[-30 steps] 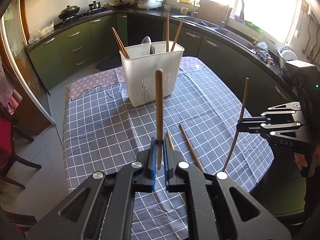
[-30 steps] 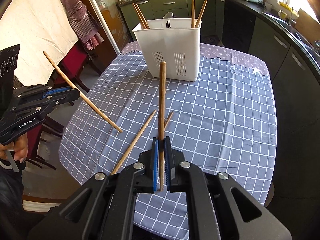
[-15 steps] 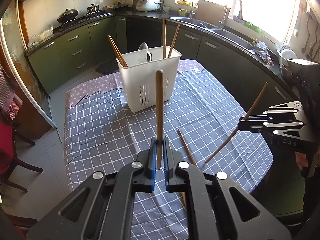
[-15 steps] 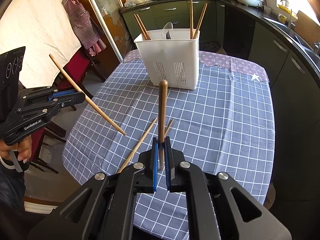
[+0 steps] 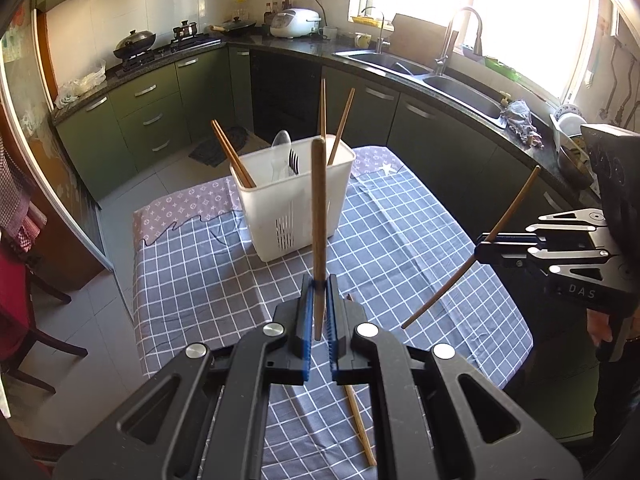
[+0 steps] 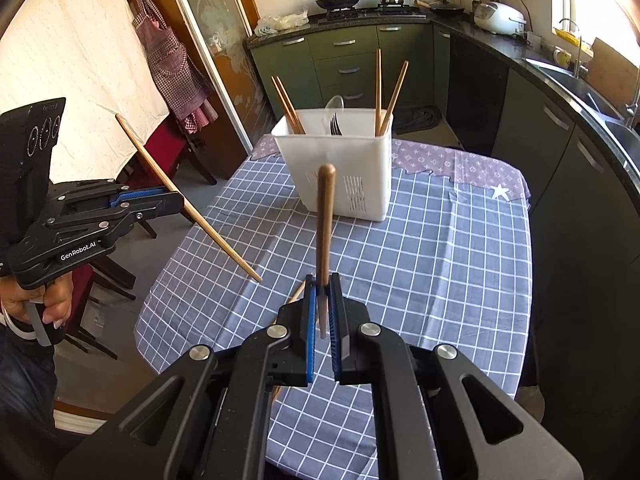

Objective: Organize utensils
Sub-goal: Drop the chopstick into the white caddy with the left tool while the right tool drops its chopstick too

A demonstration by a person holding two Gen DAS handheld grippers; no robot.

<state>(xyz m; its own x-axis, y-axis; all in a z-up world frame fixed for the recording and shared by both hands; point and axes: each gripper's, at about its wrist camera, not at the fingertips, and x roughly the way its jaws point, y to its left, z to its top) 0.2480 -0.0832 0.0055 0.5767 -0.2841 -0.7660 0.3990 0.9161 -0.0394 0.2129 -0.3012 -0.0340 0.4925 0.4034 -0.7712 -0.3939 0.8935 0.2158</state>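
My left gripper [image 5: 319, 285] is shut on a brown chopstick [image 5: 319, 208] that stands up from its jaws, above the checked tablecloth [image 5: 404, 236]. Further back stands the white utensil holder [image 5: 296, 204], with chopsticks at both ends and a spoon and fork in the middle. My right gripper [image 6: 323, 280] is shut on another chopstick [image 6: 325, 220], also upright, short of the holder [image 6: 334, 176]. Each gripper shows in the other's view: the right gripper [image 5: 480, 250] with its chopstick slanted, the left gripper [image 6: 182, 204] likewise. A loose chopstick [image 5: 360, 424] lies on the cloth below my jaws.
Red wooden chairs [image 6: 168, 148] stand along the table's left side. Green cabinets, a stove [image 5: 136, 46] and a sink [image 5: 436, 80] line the walls behind. A hand [image 6: 44, 304] grips the left tool's handle. Bare cloth [image 6: 444, 264] lies right of the holder.
Both grippers have risen with their chopsticks, so the table and holder look lower and farther. The right gripper's chopstick has swung from near upright to a slant.
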